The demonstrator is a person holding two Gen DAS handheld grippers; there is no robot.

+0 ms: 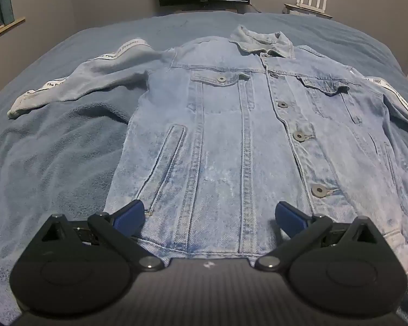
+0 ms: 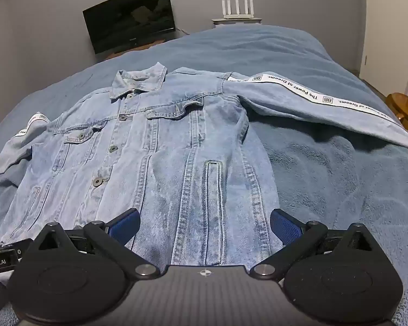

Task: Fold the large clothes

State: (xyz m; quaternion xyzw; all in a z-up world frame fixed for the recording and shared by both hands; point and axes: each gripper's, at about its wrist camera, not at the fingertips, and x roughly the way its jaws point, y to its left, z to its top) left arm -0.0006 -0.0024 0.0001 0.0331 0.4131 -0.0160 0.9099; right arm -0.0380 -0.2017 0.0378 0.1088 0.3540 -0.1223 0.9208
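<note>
Both grippers wait at the bottom hem of the denim jacket [image 1: 231, 125], the left gripper [image 1: 208, 214] near the left side and the right gripper [image 2: 204, 221] near the right side. Their jaws are wide open and hold nothing. Spread flat on the blue bed [image 1: 54, 163], the jacket lies front up and buttoned, with its collar [image 1: 261, 42] far away. Each sleeve [image 2: 326, 103] sticks out to the side. Lying flat like this, I think it is ready for folding, and no fold looks made yet.
</note>
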